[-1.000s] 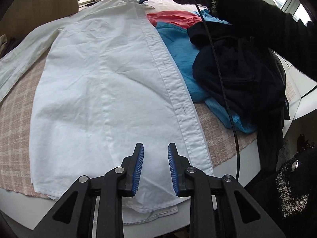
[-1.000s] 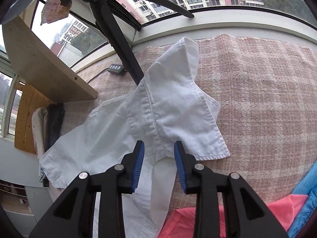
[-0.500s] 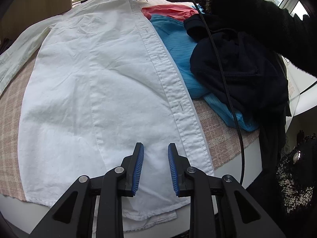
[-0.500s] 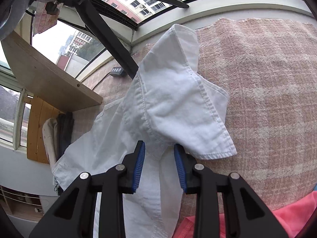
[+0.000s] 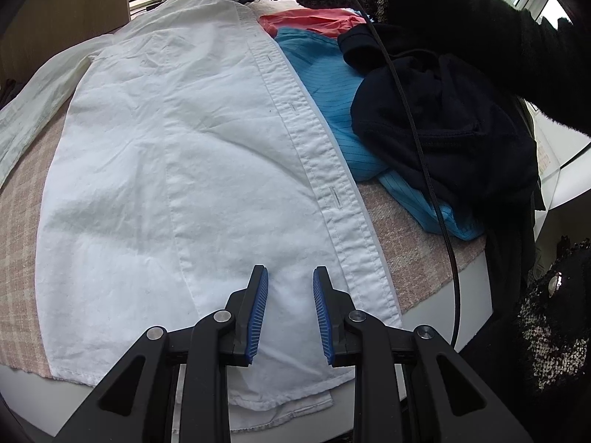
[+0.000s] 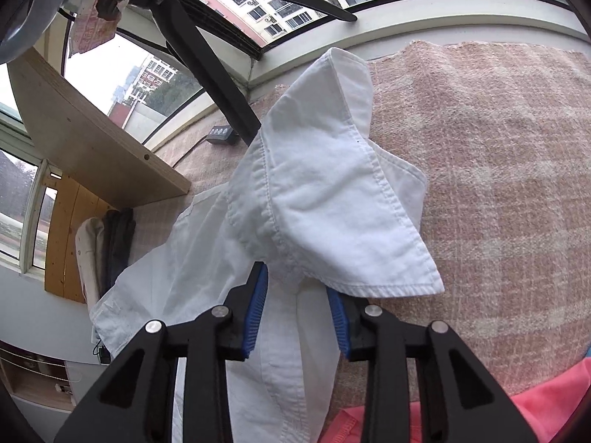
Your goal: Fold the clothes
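White shirt (image 5: 192,170) lies spread flat on the pink plaid cloth (image 6: 498,170) covering the counter, hem at the near edge, collar (image 6: 332,203) at the far end; button placket (image 5: 317,170) runs along its right side. Pile of other clothes sits right of it: blue garment (image 5: 332,85), black garment (image 5: 436,129), coral garment (image 5: 310,22).

Left gripper (image 5: 290,312) hovers over the hem w/ jaws apart, nothing between them. Right gripper (image 6: 297,308) is at the collar base, jaws apart, fabric lying between them but not pinched yet as far as can be seen.

Step looks like taking both ends of the placket side to fold lengthwise. To do it well: right jaws should close on the collar stand + placket together, not the loose collar flap. Left should bite the hem corner near the placket, both layers. Then lift both ends evenly, keep the edge taut, and stay clear of the cable (image 5: 424,170) & the pile.
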